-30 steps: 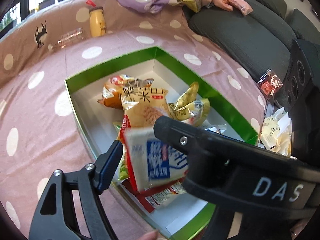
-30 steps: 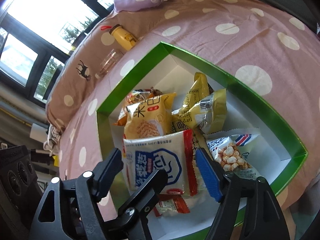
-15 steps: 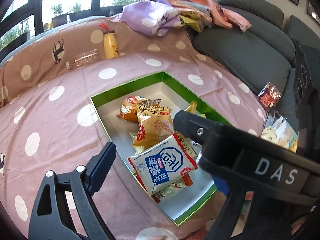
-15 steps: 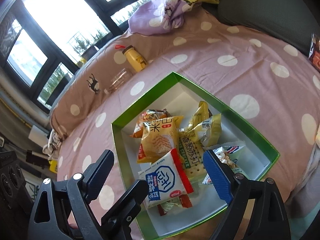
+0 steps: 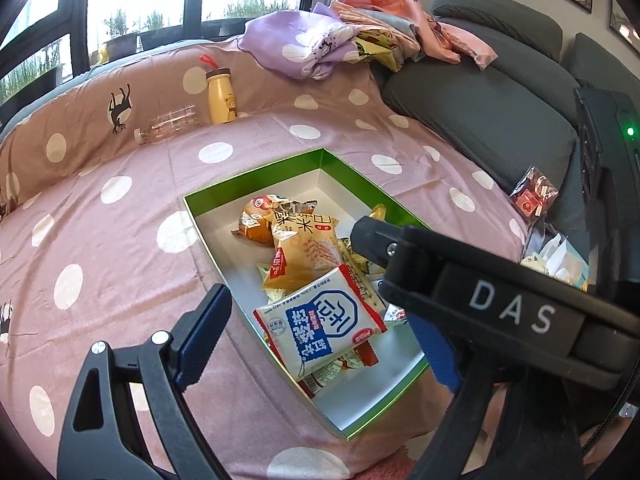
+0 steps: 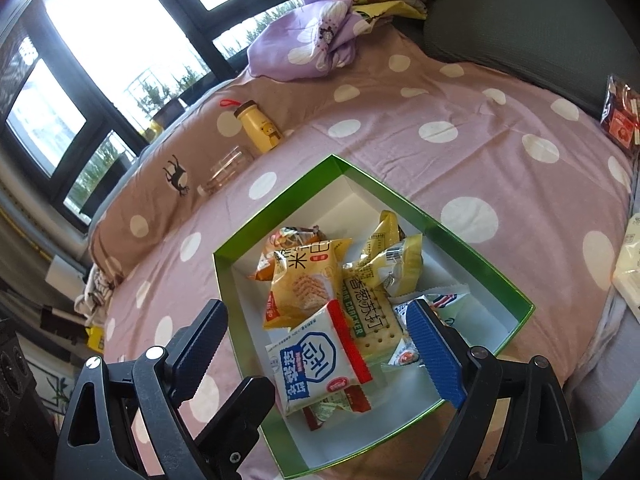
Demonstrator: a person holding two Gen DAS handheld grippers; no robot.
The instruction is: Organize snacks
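Observation:
A green-rimmed white box (image 5: 256, 176) (image 6: 280, 204) lies on the pink dotted bedspread and holds several snack packs. A white-and-blue packet (image 5: 320, 324) (image 6: 316, 364) lies on top at the near end, against a yellow cracker bag (image 5: 304, 248) (image 6: 304, 280). A green-lettered cracker pack (image 6: 368, 312) and yellow wrappers (image 6: 396, 256) lie to the right. My left gripper (image 5: 320, 344) is open and empty, above the box's near end. My right gripper (image 6: 320, 344) is open and empty too, above the same end; its body crosses the left wrist view.
A yellow bottle (image 5: 220, 98) (image 6: 260, 130) and a clear bottle (image 5: 168, 128) (image 6: 224, 170) lie at the bed's far edge. Bunched bedding (image 5: 320, 44) sits behind. A red snack pack (image 5: 534, 196) (image 6: 620, 116) and pale packets (image 5: 556, 260) lie at right by the grey sofa.
The left gripper let go of the white-and-blue packet, which now lies in the box. Both grippers have risen and pulled back from the box.

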